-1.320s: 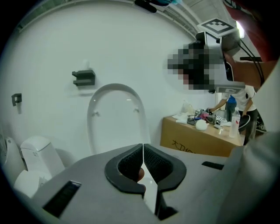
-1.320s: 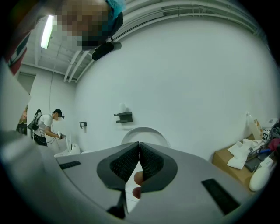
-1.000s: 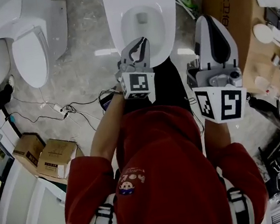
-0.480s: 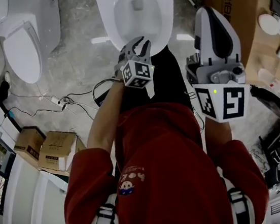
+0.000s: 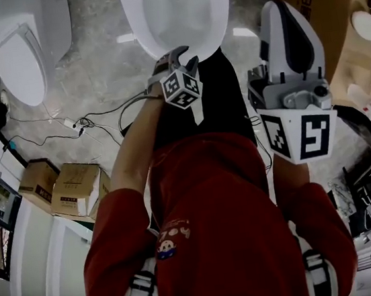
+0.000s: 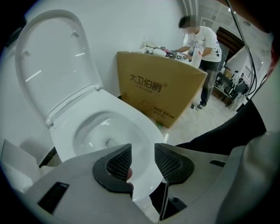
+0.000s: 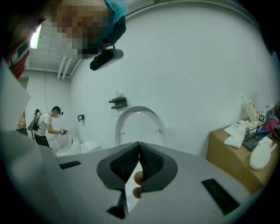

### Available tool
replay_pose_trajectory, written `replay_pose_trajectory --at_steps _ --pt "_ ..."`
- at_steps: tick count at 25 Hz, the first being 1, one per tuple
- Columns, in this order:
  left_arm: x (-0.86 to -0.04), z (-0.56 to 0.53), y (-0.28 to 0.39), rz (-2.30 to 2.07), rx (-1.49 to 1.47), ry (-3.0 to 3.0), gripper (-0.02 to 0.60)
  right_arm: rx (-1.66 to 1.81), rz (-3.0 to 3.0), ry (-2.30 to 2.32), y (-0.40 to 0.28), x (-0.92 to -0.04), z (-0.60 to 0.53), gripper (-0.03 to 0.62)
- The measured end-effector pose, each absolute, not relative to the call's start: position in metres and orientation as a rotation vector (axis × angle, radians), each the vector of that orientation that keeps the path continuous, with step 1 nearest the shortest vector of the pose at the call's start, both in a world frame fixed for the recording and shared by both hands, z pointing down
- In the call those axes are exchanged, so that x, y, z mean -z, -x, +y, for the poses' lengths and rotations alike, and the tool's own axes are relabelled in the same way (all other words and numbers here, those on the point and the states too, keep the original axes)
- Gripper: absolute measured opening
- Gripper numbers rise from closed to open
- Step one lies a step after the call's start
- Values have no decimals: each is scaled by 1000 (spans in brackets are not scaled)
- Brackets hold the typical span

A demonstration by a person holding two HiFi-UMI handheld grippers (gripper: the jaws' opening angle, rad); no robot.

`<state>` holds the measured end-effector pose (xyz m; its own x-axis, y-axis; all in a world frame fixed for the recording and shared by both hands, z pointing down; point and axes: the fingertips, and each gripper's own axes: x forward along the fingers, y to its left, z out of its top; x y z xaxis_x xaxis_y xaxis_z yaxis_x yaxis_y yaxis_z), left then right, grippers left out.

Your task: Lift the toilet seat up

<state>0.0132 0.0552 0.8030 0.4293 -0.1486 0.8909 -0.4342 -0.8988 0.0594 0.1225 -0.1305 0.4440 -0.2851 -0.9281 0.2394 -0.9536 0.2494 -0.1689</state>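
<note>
opening left gripper (image 6: 142, 151) jaws halfway, astride toilet seat (image 6: 141, 127) front edge; right gripper (image 7: 139, 148) closed, empty.

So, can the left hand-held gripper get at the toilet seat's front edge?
Probably yes: the left hand-held gripper has just been opening its jaws, the toilet seat rim sits between them, unblocked.

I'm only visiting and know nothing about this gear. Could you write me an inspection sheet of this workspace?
Surface: mottled grey floor.
Job's things: toilet seat lying down on the bowl; lid raised.
Clutter: small cardboard boxes on the floor; large cardboard box beside the bowl.
Grippers: left gripper open, its jaws have just been opening, the seat's front edge between them unpressed; right gripper shut, empty.
Cables: loose wires across the floor.
Surroundings: other toilets at left; white wall; a person working behind.
</note>
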Motion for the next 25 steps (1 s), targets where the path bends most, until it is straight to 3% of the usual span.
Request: replay_pose_trajectory --at_steps 15,25 --pt "-862 106 4 -58 -1772 -2402 298 -531 -2386 -1795 -120 -493 -122 14" --pt "-899 103 6 100 -1925 -2432 324 -537 -2372 -1761 -112 -516 -119 14"
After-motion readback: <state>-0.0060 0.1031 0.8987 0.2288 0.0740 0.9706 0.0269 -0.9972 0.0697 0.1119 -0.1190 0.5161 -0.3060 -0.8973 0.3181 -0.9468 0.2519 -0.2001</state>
